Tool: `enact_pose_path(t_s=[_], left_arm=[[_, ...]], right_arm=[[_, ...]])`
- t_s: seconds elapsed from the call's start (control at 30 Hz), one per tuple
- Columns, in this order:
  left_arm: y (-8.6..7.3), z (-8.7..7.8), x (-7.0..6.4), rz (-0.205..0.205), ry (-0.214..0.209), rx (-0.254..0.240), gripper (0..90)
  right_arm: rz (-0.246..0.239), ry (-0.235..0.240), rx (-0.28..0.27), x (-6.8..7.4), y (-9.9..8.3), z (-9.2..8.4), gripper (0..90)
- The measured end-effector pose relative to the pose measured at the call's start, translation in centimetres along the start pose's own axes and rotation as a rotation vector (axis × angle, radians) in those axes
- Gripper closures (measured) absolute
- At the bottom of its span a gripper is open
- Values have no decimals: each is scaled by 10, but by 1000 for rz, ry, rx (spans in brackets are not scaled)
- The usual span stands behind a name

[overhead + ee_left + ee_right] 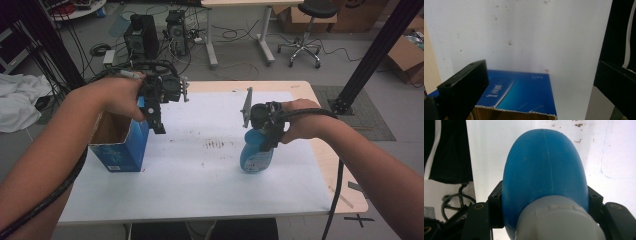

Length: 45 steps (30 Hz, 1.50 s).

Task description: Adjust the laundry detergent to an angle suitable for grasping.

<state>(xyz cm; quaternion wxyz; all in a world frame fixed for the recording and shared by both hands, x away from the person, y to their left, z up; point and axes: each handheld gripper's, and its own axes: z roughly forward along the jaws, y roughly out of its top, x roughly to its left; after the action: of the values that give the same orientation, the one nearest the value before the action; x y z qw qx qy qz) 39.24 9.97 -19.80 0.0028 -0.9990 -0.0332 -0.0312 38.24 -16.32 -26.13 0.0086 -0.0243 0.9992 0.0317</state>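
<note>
The right gripper (263,131) points down over the white table (200,170), and its two black jaws are clamped on the upper part of a blue plastic bottle (256,152), one jaw on each side just below the bottle's grey cap (559,220). In the right gripper view the jaws press against the bottle's flanks and the rounded blue body (544,167) bulges away from the camera toward the tabletop. From the high view the bottle hangs upright beneath this gripper, with a printed label on its lower half; whether its base touches the table or hangs just above it cannot be told. The grey three-cornered plate (247,106) stands at the gripper's left side, and a black cable (339,180) trails back along the person's right forearm. Well apart to the left, the left gripper (159,125) hovers above the right edge of an open blue cardboard box (122,150), pointing down. Its jaws stand wide apart with nothing between them: in the left gripper view they frame the box's torn top rim (514,111) and blue printed side (524,92) below, and the white table surface beyond. The box stands on the table near its left edge, directly under and just left of this gripper, its brown inside open to the top.
</note>
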Motion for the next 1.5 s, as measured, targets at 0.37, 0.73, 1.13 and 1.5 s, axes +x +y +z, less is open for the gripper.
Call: enact_pose_path(t_s=[0.37, 0.73, 1.13, 1.5], left_arm=[[-3, -1, -5, -2, 10, -3, 2], [-5, -3, -10, -2, 16, -2, 2], [-2, -3, -13, 7, 19, -3, 2], [0, -2, -15, 11, 18, -1, 2]], right_arm=[[171, -45, -11, -3, 6, -12, 382], [270, -49, -3, -7, 7, -10, 382], [393, -58, -20, -11, 6, -6, 382], [453, -73, -16, -14, 9, 2, 383]])
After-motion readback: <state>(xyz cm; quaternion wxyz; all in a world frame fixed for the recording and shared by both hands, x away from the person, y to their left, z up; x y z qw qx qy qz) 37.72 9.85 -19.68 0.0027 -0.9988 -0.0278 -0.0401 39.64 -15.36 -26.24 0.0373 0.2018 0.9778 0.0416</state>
